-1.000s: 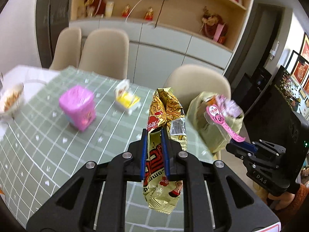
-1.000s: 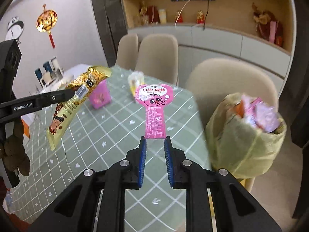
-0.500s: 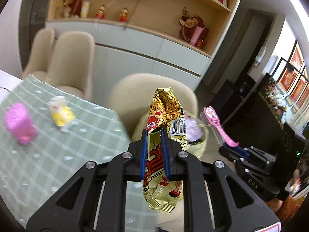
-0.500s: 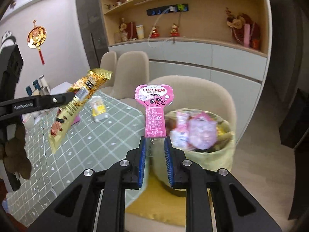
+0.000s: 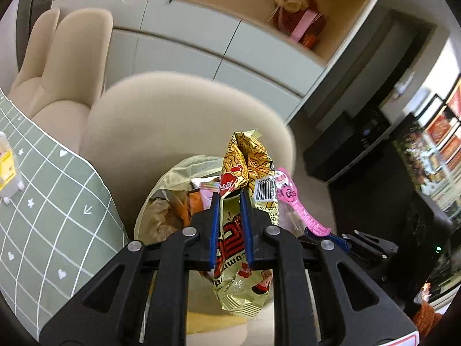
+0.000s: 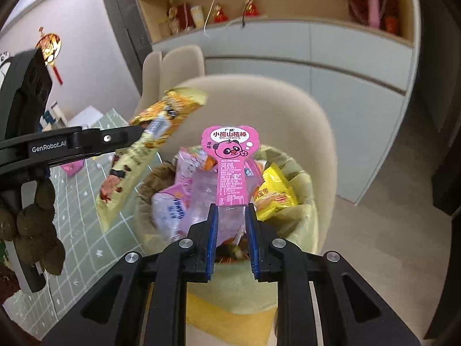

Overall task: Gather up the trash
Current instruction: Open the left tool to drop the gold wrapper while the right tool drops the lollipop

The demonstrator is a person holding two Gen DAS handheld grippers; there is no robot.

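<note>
Wrappers: the left hand-held gripper (image 5: 232, 225) clamps the gold wrapper (image 5: 245, 173); the right hand-held gripper (image 6: 232, 239) clamps the pink wrapper (image 6: 230, 158), with the bin (image 6: 305, 178) at 12 o'clock, ready for release.

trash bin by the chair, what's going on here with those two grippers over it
A person is clearing snack trash with two handheld grippers. The left gripper is clamped on a gold snack wrapper, and the right gripper holds a pink candy wrapper. Both hang above the trash bin, which is lined with a yellow-green bag and already heaped with packets. Neither piece has been dropped yet.
</note>
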